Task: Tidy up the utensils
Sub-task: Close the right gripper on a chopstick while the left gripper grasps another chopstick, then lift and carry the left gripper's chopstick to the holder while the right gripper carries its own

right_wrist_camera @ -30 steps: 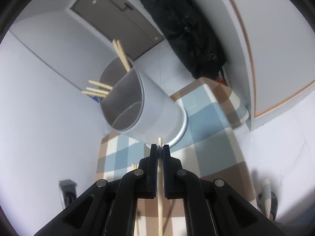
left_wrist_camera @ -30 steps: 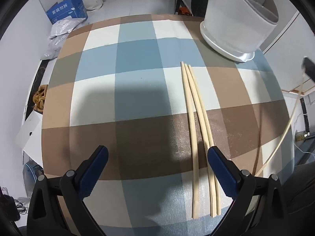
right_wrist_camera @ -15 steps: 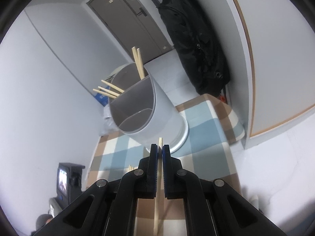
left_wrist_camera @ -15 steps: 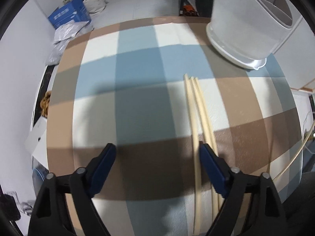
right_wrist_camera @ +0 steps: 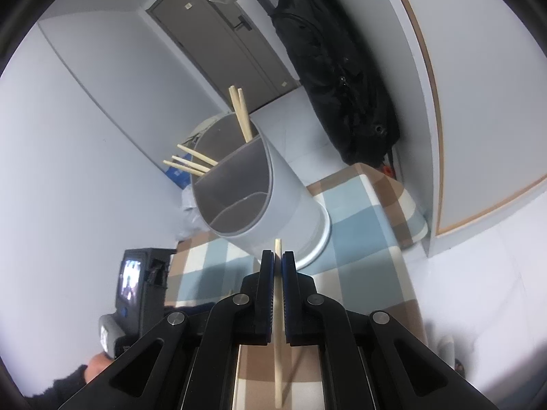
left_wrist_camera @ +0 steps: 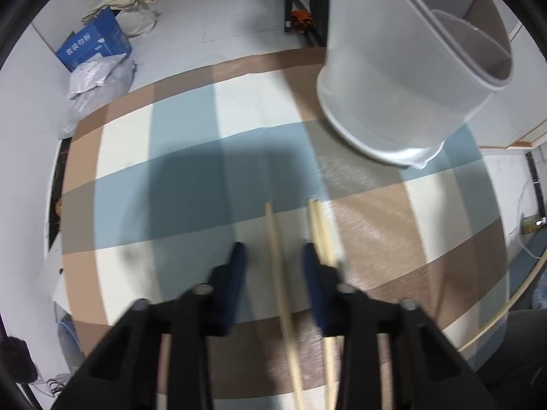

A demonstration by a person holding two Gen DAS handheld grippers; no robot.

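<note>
My right tongs [right_wrist_camera: 278, 264] are clamped on a single chopstick [right_wrist_camera: 278, 311], gripped near its upper end, with a short tip poking past the pads and the long shaft hanging below. My left tongs [left_wrist_camera: 271, 263] are parted, straddling one loose chopstick [left_wrist_camera: 277, 270] that lies between the pads; I can't tell whether either pad touches it. Two more chopsticks [left_wrist_camera: 321, 232] lie just outside the right pad, close together on the checked bench [left_wrist_camera: 177, 157].

Beyond them stands the white divided holder [right_wrist_camera: 259, 201], with several chopsticks [right_wrist_camera: 241, 116] already leaning in its far compartments and the near one looking empty.

I judge these sticks light, stiff and smooth, apt to roll or pivot in a pinch. The left tongs would do best taking the straddled stick squarely across its thicker part, clear of the neighbouring pair, so it doesn't swing when lifted.
</note>
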